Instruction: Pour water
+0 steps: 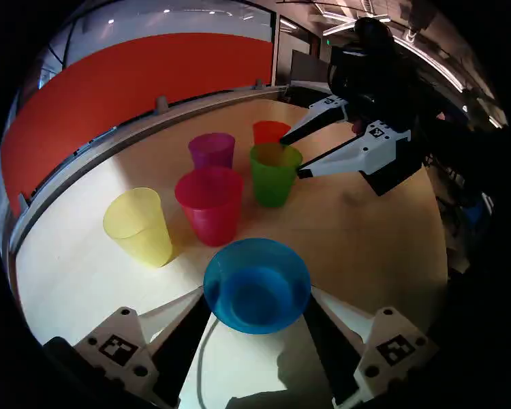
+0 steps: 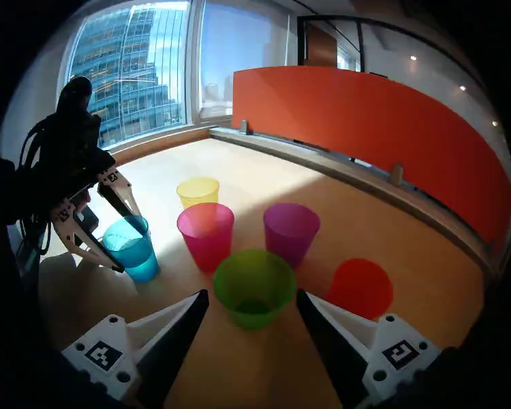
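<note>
The left gripper [image 1: 257,294] is clamped on the blue cup [image 1: 257,283] at 6 o'clock in its view; the cup's base is hidden, and water inside is hard to make out. The right gripper [image 2: 251,294] stands apart around the green cup [image 2: 253,283], also at 6 o'clock; I cannot tell if it touches.

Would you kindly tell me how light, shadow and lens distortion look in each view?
Left gripper view: sunlight washes out the near-left table, the blue cup is sharp, the orange partition bows, the right gripper has a dark housing. Right gripper view: bright windows backlight the left gripper almost to silhouette; a sun band crosses the table.
</note>
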The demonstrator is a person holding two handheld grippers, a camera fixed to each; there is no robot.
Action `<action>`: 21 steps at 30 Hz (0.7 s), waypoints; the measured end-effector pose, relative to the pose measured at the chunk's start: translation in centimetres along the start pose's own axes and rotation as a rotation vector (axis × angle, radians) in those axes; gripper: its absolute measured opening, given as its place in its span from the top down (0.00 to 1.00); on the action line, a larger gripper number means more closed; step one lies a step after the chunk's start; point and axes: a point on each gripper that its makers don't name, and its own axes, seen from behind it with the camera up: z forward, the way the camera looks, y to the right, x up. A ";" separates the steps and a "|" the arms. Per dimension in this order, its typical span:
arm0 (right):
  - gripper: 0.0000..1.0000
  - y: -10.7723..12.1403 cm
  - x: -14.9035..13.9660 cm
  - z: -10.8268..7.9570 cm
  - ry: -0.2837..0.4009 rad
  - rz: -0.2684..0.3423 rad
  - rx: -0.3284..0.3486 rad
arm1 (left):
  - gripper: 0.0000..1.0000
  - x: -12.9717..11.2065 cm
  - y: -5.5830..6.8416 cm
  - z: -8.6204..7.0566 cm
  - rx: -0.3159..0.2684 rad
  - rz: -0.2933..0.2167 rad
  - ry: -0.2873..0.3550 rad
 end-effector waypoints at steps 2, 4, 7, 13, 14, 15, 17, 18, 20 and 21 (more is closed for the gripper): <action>0.00 -0.1 0.0 0.2 -0.003 0.001 0.002 | 0.15 -0.1 0.0 0.0 -0.001 0.003 0.000; 0.00 -0.1 0.0 0.5 -0.005 0.001 0.003 | 0.15 -0.1 0.0 -0.1 0.000 0.007 -0.001; 0.00 0.0 0.1 1.0 -0.008 0.000 0.002 | 0.15 -0.1 0.0 -0.1 0.000 0.012 -0.002; 0.00 0.2 0.1 2.0 -0.014 0.000 0.000 | 0.15 -0.1 0.1 -0.1 -0.003 0.011 -0.001; 0.00 0.2 0.1 2.1 -0.015 0.000 0.000 | 0.15 -0.1 0.1 -0.1 -0.003 0.011 -0.001; 0.00 0.2 0.1 2.3 -0.016 0.001 0.000 | 0.15 -0.1 0.1 -0.1 -0.003 0.010 0.000; 0.00 0.2 0.2 2.5 -0.016 0.001 0.000 | 0.15 -0.2 0.1 -0.2 -0.002 0.009 0.001; 0.00 0.2 0.2 2.6 -0.017 0.003 0.000 | 0.15 -0.2 0.1 -0.2 -0.002 0.008 0.001; 0.01 0.2 0.3 2.7 -0.018 0.005 0.000 | 0.15 -0.2 0.0 -0.2 -0.001 0.006 0.002; 0.03 0.2 0.3 2.7 -0.019 0.007 0.001 | 0.15 -0.2 0.0 -0.2 -0.001 0.006 0.002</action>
